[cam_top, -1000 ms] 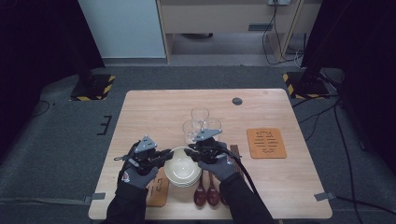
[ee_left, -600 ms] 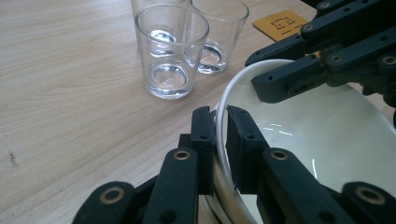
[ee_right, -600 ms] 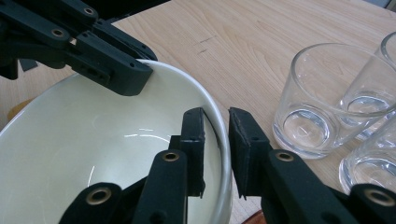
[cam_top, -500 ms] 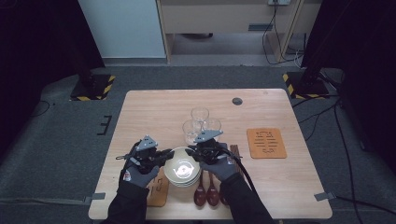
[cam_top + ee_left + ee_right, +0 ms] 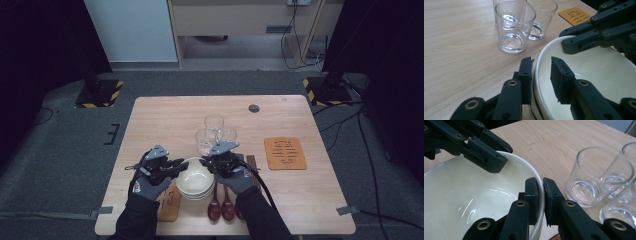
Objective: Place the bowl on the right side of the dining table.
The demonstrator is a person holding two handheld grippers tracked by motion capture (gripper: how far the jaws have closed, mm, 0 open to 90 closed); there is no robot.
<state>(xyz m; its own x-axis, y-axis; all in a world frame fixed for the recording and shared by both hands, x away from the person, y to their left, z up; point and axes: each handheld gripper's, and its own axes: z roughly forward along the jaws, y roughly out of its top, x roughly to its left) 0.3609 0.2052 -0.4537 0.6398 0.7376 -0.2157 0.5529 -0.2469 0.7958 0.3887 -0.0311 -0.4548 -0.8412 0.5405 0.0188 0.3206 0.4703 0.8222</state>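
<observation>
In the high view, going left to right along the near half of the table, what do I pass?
left gripper → stack of cream bowls → right gripper → dark chopsticks → orange coaster

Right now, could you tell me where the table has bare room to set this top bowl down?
The far left of the table, left of the three glasses, is bare, as is the near right corner below the orange mat. It is crowded near the bowl stack, spoons and glasses.
</observation>
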